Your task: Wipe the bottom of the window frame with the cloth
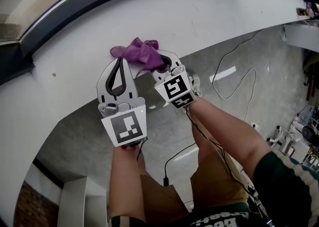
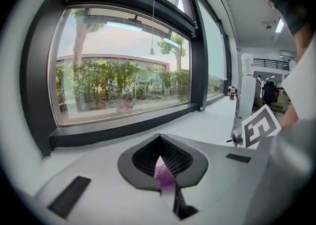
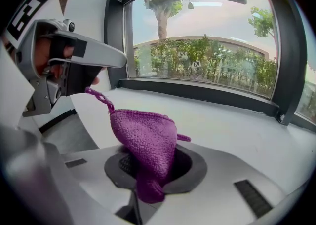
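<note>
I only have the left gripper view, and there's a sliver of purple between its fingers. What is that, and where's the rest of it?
Observer: That's a corner of the cloth. The bulk of it is bunched in the right gripper, which is shut on it.
Operator: Is it on the frame?
Observer: No. In the right gripper view the cloth stands up from the fingers, looks lifted off the white sill, and is well short of the dark bottom frame.
</note>
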{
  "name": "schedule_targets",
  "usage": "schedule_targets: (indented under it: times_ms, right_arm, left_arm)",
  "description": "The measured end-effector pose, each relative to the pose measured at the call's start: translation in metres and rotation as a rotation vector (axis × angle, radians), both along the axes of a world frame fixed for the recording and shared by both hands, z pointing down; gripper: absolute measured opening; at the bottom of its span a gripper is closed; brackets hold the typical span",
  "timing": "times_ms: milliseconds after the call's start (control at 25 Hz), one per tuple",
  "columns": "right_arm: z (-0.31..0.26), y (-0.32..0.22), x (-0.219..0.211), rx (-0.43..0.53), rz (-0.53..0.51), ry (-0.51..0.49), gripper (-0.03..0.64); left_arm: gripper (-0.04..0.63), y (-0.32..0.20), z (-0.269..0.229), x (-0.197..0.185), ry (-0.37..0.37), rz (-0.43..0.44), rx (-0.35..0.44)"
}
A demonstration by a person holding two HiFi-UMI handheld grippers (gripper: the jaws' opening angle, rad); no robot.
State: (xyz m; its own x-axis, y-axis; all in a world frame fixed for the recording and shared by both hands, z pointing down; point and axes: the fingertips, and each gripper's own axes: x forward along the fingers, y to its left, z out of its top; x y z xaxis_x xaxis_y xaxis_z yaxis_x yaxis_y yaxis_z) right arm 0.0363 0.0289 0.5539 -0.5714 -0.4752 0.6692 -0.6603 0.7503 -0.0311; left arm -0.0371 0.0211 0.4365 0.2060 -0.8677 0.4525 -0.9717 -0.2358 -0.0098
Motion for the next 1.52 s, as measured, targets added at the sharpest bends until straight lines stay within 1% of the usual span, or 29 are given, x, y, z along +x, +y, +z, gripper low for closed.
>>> schedule_targets:
  times_ms: [240, 520, 920, 1160, 1520]
  right_arm:
    - [0.000, 0.009, -0.033, -0.004, -0.025, -0.005, 0.084]
    - [-0.001, 0.023, -0.071, -0.005, -0.087, 0.000, 0.084]
    - [-0.001, 0.041, -0.117, -0.014, -0.148, 0.000, 0.084]
    - [-0.001, 0.049, -0.143, -0.003, -0.188, 0.023, 0.084]
    - [-0.003, 0.076, -0.198, -0.025, -0.304, 0.003, 0.084]
  left_arm:
    - [0.006, 0.013, -0.002, -0.033, -0.001, -0.033, 0.009]
    - [0.006, 0.024, -0.003, -0.068, 0.007, -0.080, 0.009]
    - [0.006, 0.042, -0.004, -0.113, 0.009, -0.140, 0.007]
    - [0.006, 0.054, -0.004, -0.140, 0.006, -0.176, 0.005]
    - [0.006, 0.075, -0.008, -0.181, -0.005, -0.235, -0.001]
